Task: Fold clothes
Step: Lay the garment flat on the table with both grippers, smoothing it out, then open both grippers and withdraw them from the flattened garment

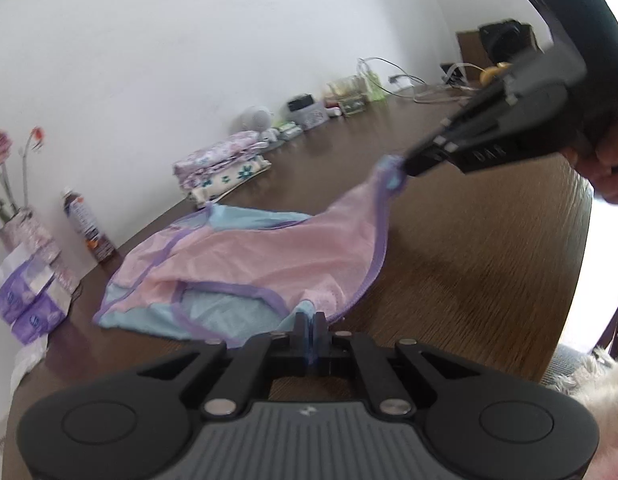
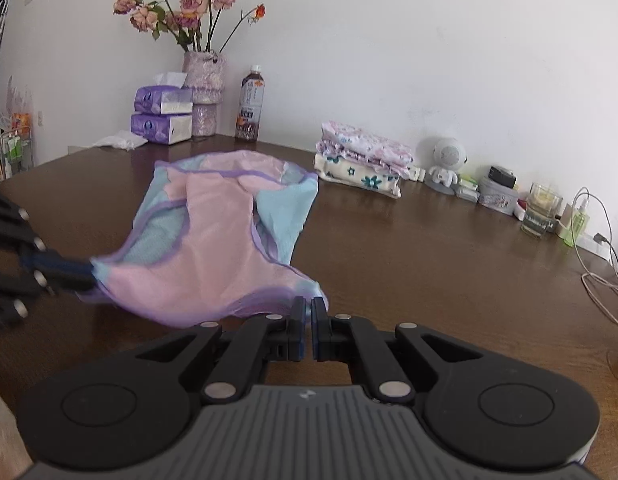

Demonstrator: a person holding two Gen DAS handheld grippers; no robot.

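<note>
A pink and light-blue pair of underpants (image 1: 245, 268) with purple trim lies spread on the dark wooden table (image 1: 469, 264). My left gripper (image 1: 308, 320) is shut on its near corner. My right gripper (image 1: 407, 166) comes in from the upper right, shut on the other waistband corner and lifting it slightly. In the right wrist view the underpants (image 2: 213, 240) stretch between my right gripper (image 2: 308, 306), shut on the near corner, and my left gripper (image 2: 89, 274) at the left edge.
A stack of folded floral clothes (image 2: 365, 160) rests by the wall. A vase of dried roses (image 2: 201, 76), tissue packs (image 2: 161, 116) and a drink bottle (image 2: 249, 106) stand at the back. Small jars, a white figure (image 2: 445, 164) and cables (image 2: 601, 264) line the right side.
</note>
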